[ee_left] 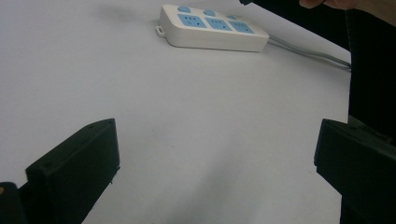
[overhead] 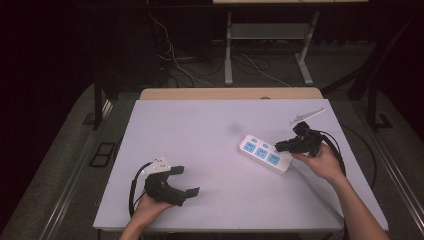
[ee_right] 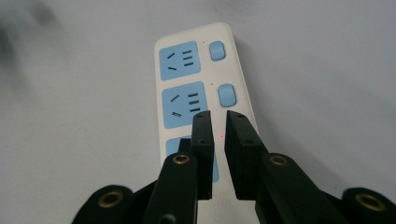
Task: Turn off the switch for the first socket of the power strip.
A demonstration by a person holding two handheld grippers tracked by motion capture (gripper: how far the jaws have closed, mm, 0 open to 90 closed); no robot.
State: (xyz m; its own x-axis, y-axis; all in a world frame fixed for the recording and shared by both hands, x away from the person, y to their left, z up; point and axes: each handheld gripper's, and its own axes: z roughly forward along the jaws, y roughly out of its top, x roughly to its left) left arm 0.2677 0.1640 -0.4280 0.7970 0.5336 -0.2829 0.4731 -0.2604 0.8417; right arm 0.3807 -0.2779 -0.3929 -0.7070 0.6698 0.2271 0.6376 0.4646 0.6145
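A white power strip [overhead: 265,153] with three blue sockets and blue switches lies on the right half of the white table [overhead: 200,150]. My right gripper [overhead: 276,147] hovers over its near end, jaws almost together with only a thin gap and nothing between them. In the right gripper view the tips [ee_right: 218,114] sit just below the middle switch of the strip [ee_right: 187,88], and a small red light glows between them. My left gripper [overhead: 189,180] rests at the front left, open. Its jaws [ee_left: 217,140] stand wide apart over bare table, with the strip [ee_left: 212,31] far ahead.
The strip's grey cable [overhead: 306,179] runs toward the front right edge, under the right forearm. A thin white piece [overhead: 306,116] lies at the back right of the table. Beyond the wooden back edge [overhead: 230,93] stand desk legs and loose cables on the floor.
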